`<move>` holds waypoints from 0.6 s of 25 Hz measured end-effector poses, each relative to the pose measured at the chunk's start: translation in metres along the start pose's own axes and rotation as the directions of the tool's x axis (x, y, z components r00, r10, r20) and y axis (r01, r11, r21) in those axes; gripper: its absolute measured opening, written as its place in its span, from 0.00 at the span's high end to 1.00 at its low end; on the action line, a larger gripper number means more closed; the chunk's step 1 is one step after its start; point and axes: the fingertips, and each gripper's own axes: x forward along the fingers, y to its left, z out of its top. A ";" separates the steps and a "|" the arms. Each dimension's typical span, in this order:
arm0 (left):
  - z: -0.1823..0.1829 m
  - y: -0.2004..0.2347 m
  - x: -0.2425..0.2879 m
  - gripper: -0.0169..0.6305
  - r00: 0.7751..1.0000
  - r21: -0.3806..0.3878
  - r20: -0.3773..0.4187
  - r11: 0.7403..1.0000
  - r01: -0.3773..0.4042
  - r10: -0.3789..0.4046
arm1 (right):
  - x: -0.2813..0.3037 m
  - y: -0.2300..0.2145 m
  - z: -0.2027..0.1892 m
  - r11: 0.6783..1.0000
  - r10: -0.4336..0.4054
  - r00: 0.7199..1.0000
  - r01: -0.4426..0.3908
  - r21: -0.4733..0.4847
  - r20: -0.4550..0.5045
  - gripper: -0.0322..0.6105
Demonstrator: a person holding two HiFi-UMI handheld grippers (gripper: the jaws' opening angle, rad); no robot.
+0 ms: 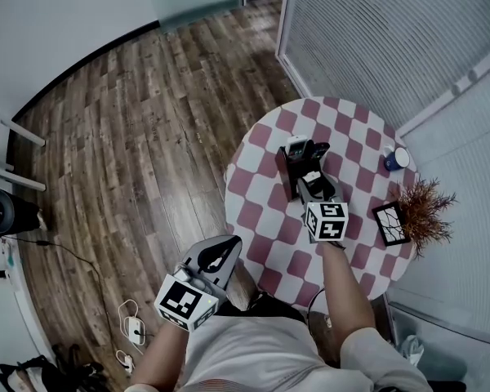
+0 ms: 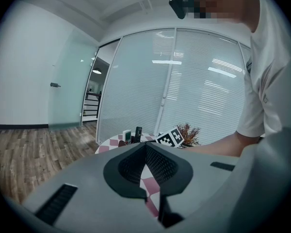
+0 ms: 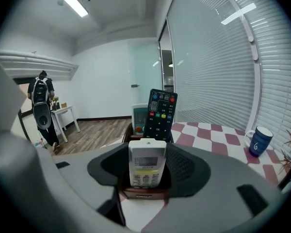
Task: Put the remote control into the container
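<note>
Wood-plank floor (image 1: 147, 121) lies around a round surface (image 1: 261, 211) covered in a red-and-white checked cloth. A brown container (image 3: 143, 194) stands on the cloth. A blue mug (image 3: 258, 141) and a dried plant (image 1: 420, 211) sit well apart from it, toward the far edge.

The right gripper (image 3: 147, 154) is at the container. Its jaws are spread wide and pinch a white remote (image 3: 147, 163) by its two long sides. The remote stands upright, with its lower end already behind the container's front wall. A black remote (image 3: 160, 111) and a pale one (image 3: 139, 116) stand upright in the compartment behind it.

The left gripper (image 2: 145, 147) hangs off the surface's near edge, over the floor. Its jaws are pressed together at the tips, with nothing between them.
</note>
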 end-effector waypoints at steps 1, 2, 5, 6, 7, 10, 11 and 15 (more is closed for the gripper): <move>0.000 -0.001 0.000 0.96 1.000 0.000 0.000 1.000 0.000 0.000 | 0.000 0.000 0.000 1.000 -0.001 1.000 0.001 0.000 -0.002 0.57; 0.000 -0.001 -0.001 0.96 1.000 -0.001 0.001 1.000 0.000 0.000 | 0.000 0.000 -0.001 1.000 -0.001 1.000 0.001 -0.003 -0.005 0.57; 0.000 -0.003 -0.004 0.96 1.000 -0.004 0.001 1.000 0.000 0.000 | -0.002 0.002 0.003 1.000 -0.006 1.000 0.006 -0.021 -0.001 0.57; 0.000 -0.003 -0.004 0.96 1.000 -0.002 0.003 1.000 0.001 -0.001 | -0.005 0.001 0.006 1.000 -0.014 1.000 0.014 -0.026 0.009 0.56; 0.001 -0.004 -0.004 0.96 1.000 0.001 0.005 1.000 0.004 -0.004 | -0.010 -0.001 0.010 0.999 -0.026 0.999 0.027 -0.029 0.024 0.55; 0.005 -0.009 -0.004 0.96 1.000 0.007 0.016 1.000 0.013 -0.013 | -0.029 -0.009 0.026 0.999 -0.050 0.996 0.051 -0.016 0.075 0.53; 0.007 -0.011 -0.003 0.96 1.000 0.008 0.021 1.000 0.017 -0.017 | -0.037 -0.010 0.029 0.999 -0.044 0.995 0.045 -0.006 0.087 0.53; 0.010 -0.025 -0.001 0.96 0.999 0.011 0.038 0.999 0.035 -0.036 | -0.075 -0.004 0.040 0.999 0.021 0.990 -0.025 0.028 0.136 0.53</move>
